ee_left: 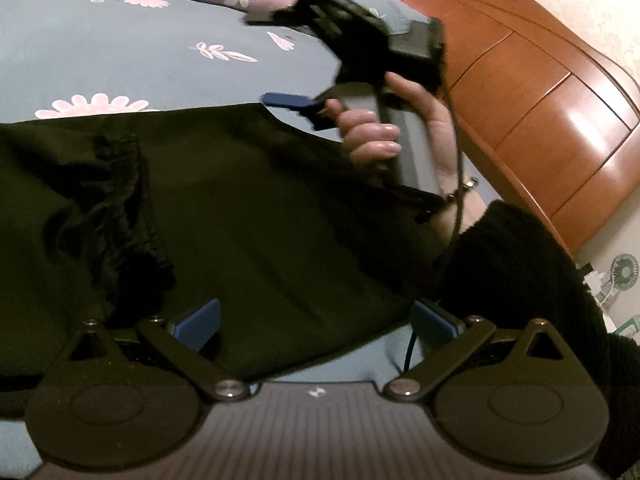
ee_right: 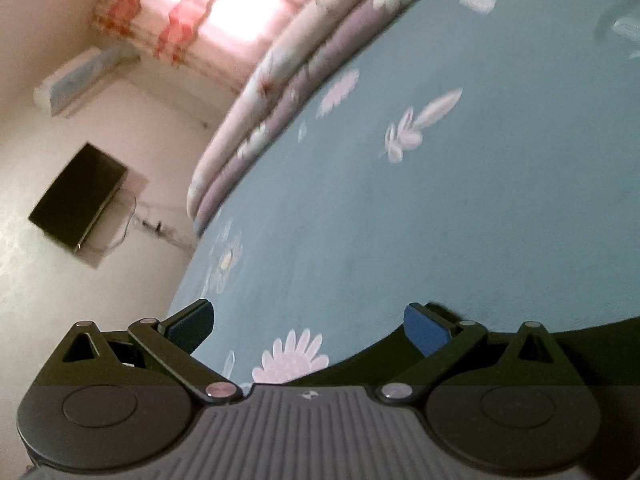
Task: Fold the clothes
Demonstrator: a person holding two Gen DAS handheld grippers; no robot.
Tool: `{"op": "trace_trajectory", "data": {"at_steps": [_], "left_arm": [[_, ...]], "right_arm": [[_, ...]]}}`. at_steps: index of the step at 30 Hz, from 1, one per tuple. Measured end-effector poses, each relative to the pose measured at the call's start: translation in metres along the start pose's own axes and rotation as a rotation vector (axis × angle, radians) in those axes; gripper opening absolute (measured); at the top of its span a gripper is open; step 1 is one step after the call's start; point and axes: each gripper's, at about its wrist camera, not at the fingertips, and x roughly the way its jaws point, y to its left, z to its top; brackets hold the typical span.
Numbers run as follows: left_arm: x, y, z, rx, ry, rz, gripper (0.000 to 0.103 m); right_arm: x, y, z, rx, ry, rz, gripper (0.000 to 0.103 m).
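One dark garment (ee_left: 248, 208) lies spread on the blue floral bedsheet (ee_left: 120, 56) right in front of the left gripper (ee_left: 316, 322), fingers wide apart, while the right gripper (ee_right: 310, 326), also spread, hangs past its far edge.

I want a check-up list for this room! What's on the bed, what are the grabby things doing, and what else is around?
Surface: bed sheet, blue with flower prints, rolled quilt at its far edge.
Job's things: dark garment spread on the sheet, gathered seam at its left side.
Clutter: nothing seen on the sheet.
Grippers: left hand-held gripper open over the garment; right hand-held gripper open, empty, raised, held by a hand.
Cables: black cable hangs from the right hand-held gripper.
Surroundings: wooden headboard, small fan, wall TV, air conditioner, red curtain.
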Motion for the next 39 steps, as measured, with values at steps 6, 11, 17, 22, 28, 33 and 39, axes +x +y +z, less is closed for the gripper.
{"op": "trace_trajectory", "data": {"at_steps": [6,11,17,22,28,33,39], "left_arm": [[0.006,0.005,0.001,-0.008,0.014,-0.013,0.101],[-0.003,0.008,0.000,-0.028,-0.005,-0.014,0.101],[-0.007,0.005,0.000,-0.021,-0.014,-0.021,0.101],[-0.005,0.006,0.000,-0.025,-0.006,-0.016,0.101],[-0.009,0.004,-0.002,-0.030,-0.014,-0.007,0.101],[-0.011,-0.002,-0.004,-0.012,-0.005,0.002,0.101],[-0.018,-0.009,-0.005,0.004,-0.007,0.039,0.101]], "right_arm": [[0.021,-0.006,0.001,-0.043,0.000,-0.070,0.103],[0.014,0.018,-0.005,-0.115,0.031,-0.077,0.103],[0.022,0.041,-0.022,-0.224,0.141,-0.079,0.103],[0.033,0.022,-0.026,-0.199,0.040,-0.127,0.103],[0.015,0.034,-0.018,-0.158,0.051,-0.063,0.103],[0.020,0.045,-0.026,-0.204,0.150,-0.107,0.103],[0.015,0.047,-0.036,-0.188,0.093,-0.112,0.103]]}}
